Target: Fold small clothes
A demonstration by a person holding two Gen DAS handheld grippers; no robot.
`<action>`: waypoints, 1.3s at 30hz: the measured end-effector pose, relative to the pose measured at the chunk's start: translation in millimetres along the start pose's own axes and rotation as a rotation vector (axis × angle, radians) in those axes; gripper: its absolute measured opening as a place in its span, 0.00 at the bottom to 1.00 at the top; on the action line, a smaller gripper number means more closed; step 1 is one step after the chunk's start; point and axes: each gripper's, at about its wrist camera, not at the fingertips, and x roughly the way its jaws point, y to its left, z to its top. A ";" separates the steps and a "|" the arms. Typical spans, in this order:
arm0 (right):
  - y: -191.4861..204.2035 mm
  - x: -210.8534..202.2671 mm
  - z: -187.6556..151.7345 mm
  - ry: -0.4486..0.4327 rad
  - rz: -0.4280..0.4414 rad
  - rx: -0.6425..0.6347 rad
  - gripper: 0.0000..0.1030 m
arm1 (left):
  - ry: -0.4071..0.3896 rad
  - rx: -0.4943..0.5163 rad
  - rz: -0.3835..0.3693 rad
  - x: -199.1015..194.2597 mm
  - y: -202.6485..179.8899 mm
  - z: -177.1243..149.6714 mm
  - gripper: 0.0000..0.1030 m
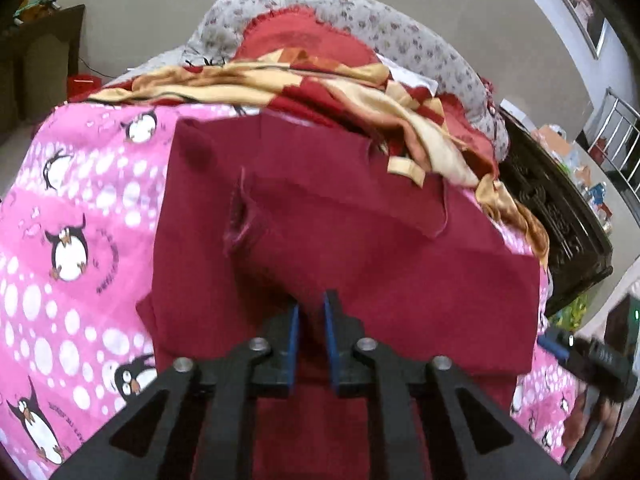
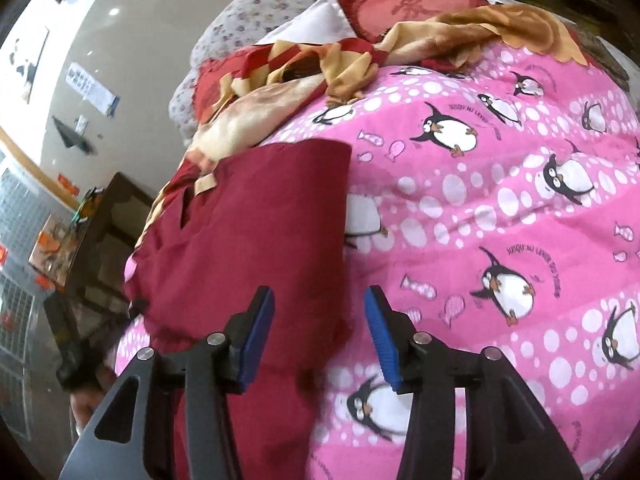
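Left hand-held gripper (image 1: 311,304) has its 2 blue pads nearly together, pinching a raised ridge of the dark red garment (image 1: 360,240). That garment lies spread on the pink penguin-print quilt (image 1: 68,208) covering the bed, its far edge touching a rumpled red-and-gold cloth (image 1: 280,80). Further right, the right hand-held gripper (image 2: 320,300) hangs with its pads moderately apart and nothing between them, over the garment's right edge where maroon meets pink. Behind sit floral grey pillows (image 2: 248,12).
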 end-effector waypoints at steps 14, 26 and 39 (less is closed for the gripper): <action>7.6 5.4 5.0 0.006 -0.028 -0.031 0.63 | -0.074 -0.080 -0.008 -12.4 19.5 33.4 0.73; 7.7 37.2 46.3 -0.022 -0.039 -0.021 0.33 | -0.105 -0.017 0.019 -18.2 10.8 46.9 0.08; 18.8 17.8 50.4 -0.095 -0.233 -0.175 0.37 | -0.018 -0.019 0.090 -0.5 20.0 28.3 0.19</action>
